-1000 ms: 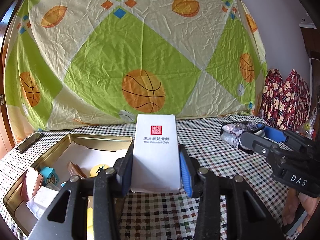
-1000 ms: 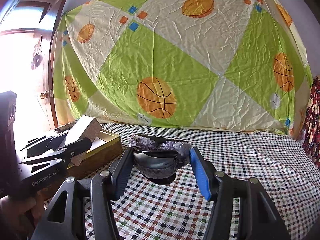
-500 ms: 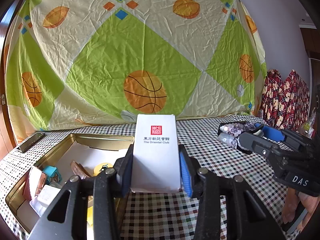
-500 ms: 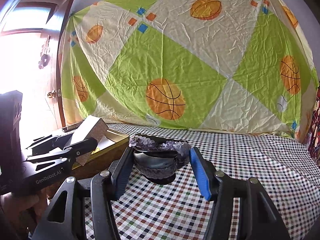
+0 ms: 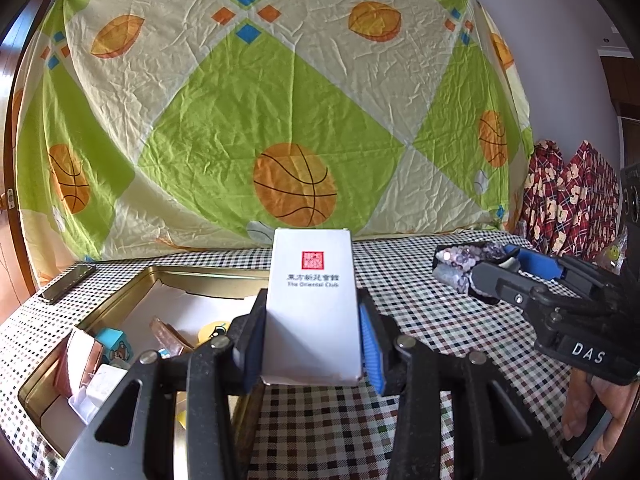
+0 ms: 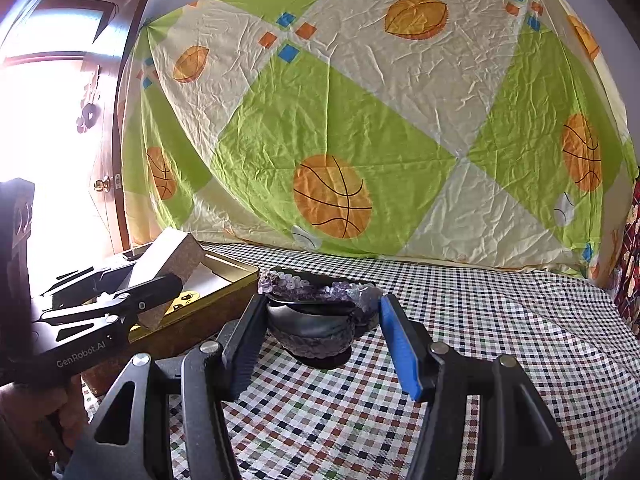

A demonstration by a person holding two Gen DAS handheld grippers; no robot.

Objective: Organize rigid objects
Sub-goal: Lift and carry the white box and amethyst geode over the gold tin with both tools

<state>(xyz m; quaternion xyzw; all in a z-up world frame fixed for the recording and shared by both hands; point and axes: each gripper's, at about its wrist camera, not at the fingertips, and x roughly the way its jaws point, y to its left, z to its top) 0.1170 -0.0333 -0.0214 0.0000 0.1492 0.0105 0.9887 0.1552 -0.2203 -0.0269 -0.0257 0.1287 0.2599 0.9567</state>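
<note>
The left gripper (image 5: 312, 340) squeezes a tall white cardboard box (image 5: 312, 308) and holds it upright above the near edge of the open gold metal tin (image 5: 120, 300). The right gripper (image 6: 320, 336) is partly open around a dark bowl-shaped purple crystal rock (image 6: 316, 312), which it holds above the checked tablecloth (image 6: 500, 320).

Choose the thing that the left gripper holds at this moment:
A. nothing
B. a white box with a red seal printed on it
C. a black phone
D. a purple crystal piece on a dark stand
B: the left gripper has its pads pressed on both sides of the upright white box beside the gold tin.
</note>
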